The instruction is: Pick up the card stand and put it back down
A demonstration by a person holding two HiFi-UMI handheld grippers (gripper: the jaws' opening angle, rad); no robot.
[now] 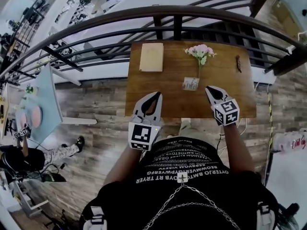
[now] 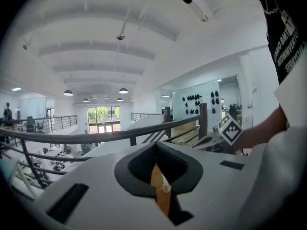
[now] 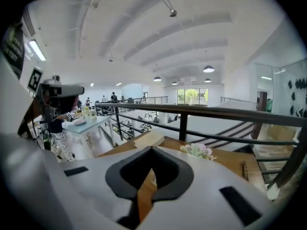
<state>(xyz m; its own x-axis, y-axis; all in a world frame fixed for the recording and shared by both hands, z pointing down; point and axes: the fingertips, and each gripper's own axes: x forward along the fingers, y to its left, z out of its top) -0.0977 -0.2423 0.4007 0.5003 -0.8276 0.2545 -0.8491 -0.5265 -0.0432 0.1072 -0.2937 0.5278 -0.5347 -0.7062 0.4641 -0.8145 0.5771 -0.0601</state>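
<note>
On the wooden table [image 1: 235, 92], a small pale card stand [image 1: 191, 84] stands near the middle with a stem of pink flowers [image 1: 200, 51] rising behind it. My right gripper [image 1: 209, 89] hovers just right of the stand without touching it. Its jaws are shut with nothing between them. My left gripper [image 1: 157, 96] sits left of the stand over the table's near edge, jaws also shut and empty. The right gripper view has the flowers [image 3: 197, 150] beyond the closed jaws of the right gripper [image 3: 146, 186]; the stand itself is hidden there. In the left gripper view, only a strip of table appears past the left gripper [image 2: 162, 193].
A beige pad [image 1: 151, 57] lies at the table's far left and a small dark object [image 1: 238, 63] at the far right. A dark metal railing [image 1: 177, 14] curves behind the table, above a lower floor. A light blue table [image 1: 41, 104] and a person [image 1: 19, 159] are at the left.
</note>
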